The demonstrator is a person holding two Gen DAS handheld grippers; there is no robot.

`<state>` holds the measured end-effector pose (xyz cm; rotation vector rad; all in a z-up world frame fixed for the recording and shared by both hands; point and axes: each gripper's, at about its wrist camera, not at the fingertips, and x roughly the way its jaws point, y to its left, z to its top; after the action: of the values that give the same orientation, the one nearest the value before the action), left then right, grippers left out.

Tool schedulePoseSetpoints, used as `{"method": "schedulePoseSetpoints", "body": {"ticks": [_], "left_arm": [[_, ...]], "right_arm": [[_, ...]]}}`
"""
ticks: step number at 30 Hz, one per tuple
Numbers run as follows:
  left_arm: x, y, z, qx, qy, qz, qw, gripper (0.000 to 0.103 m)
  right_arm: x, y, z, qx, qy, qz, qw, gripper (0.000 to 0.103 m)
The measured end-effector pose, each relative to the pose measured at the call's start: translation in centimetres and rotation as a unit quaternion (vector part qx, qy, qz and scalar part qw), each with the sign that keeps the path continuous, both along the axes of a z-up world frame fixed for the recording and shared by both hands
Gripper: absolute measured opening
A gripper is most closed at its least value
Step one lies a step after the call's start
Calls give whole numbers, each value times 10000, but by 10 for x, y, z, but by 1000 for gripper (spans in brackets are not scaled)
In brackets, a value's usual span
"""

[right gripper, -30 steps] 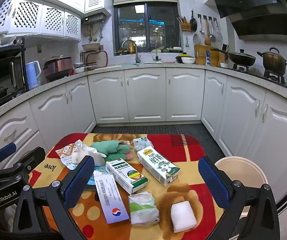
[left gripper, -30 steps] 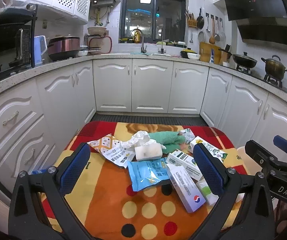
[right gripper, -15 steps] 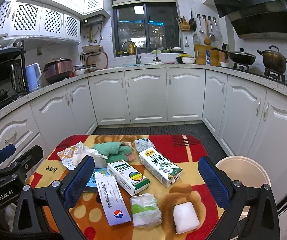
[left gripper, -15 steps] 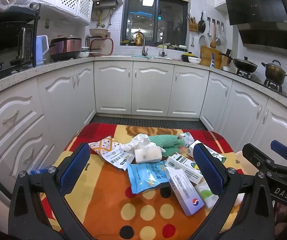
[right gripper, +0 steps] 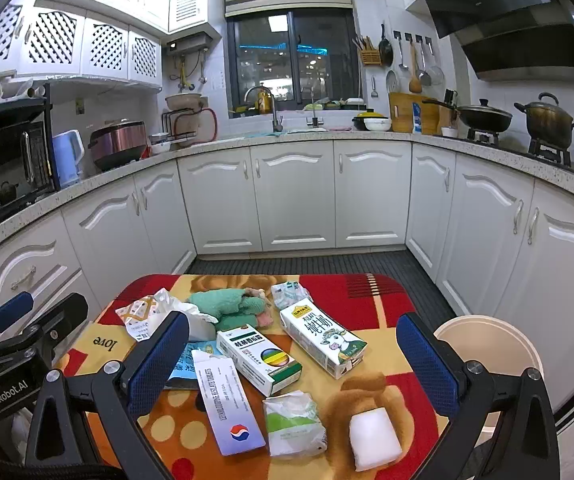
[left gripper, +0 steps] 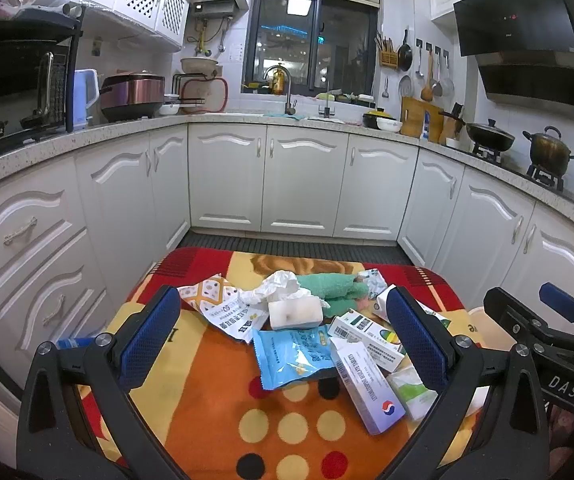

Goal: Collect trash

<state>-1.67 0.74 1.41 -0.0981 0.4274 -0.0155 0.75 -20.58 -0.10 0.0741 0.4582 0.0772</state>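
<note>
Trash lies scattered on a small table with a bright patterned cloth (right gripper: 371, 292). A milk carton (right gripper: 321, 334), a green-and-white box (right gripper: 259, 354), a long white box (right gripper: 227, 404), a crumpled green-white wrapper (right gripper: 293, 428) and a white block (right gripper: 373, 438) show in the right wrist view. In the left wrist view I see a blue packet (left gripper: 293, 354), a white sponge (left gripper: 295, 312), crumpled tissue (left gripper: 277, 286) and a green cloth (left gripper: 333, 286). My left gripper (left gripper: 283, 344) and my right gripper (right gripper: 293, 360) both hang open above the pile, holding nothing.
A beige bin (right gripper: 487, 344) stands on the floor right of the table. White kitchen cabinets (right gripper: 295, 196) ring the room on three sides. Dark ribbed floor (right gripper: 307, 262) lies beyond the table. Pots sit on the stove (right gripper: 547, 120) at the right.
Both views have tilted up slightly and drifted back a little from the table. The trash has not moved and both grippers stay open.
</note>
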Motion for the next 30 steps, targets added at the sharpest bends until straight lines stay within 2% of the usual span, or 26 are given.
{"method": "schedulePoseSetpoints", "body": {"ticks": [30], "left_arm": [[-1, 0, -1, 49, -18, 29, 10000, 102]], "right_arm": [[2, -8, -3, 80, 60, -40, 9999, 103]]}}
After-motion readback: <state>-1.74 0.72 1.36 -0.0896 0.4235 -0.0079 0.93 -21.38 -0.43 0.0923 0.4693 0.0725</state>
